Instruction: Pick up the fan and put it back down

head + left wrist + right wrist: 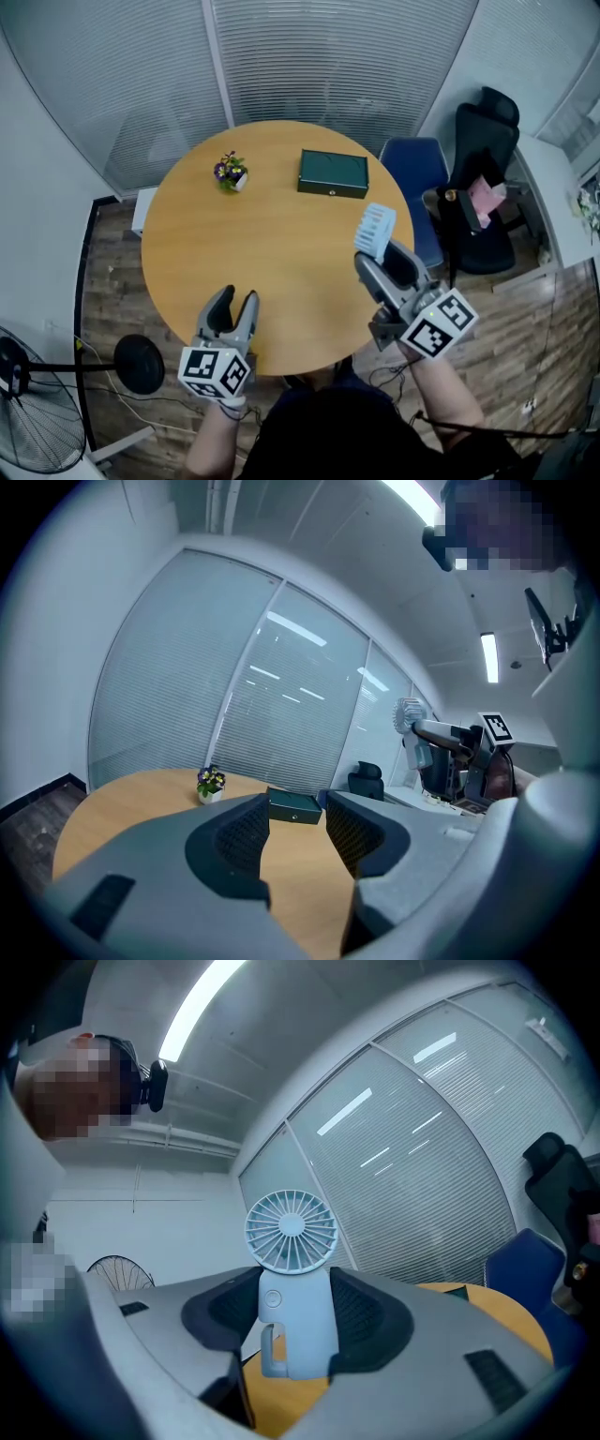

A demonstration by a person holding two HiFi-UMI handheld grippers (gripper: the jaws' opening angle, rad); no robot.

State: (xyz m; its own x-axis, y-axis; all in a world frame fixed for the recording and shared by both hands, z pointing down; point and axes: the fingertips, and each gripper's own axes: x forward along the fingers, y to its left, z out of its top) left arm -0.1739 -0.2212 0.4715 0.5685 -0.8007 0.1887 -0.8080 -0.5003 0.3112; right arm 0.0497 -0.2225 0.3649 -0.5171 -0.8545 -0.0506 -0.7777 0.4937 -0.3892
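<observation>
A small pale-blue handheld fan (292, 1269) stands upright between the jaws of my right gripper (298, 1312), its round grille above them. Both pads press on its handle, so the gripper is shut on it. From the head view, the fan (375, 230) hangs over the right edge of the round wooden table (281, 253), held by the right gripper (380, 258). My left gripper (234, 305) hovers over the table's near edge, open and empty. Between the left gripper's (295, 832) pads only tabletop shows, and the fan (409, 714) appears far off to the right.
A dark green box (333, 173) and a small flower pot (230, 172) sit at the table's far side. A blue chair (412, 173) and a black office chair (483, 187) stand to the right. A floor fan (28, 412) with cables is at the lower left.
</observation>
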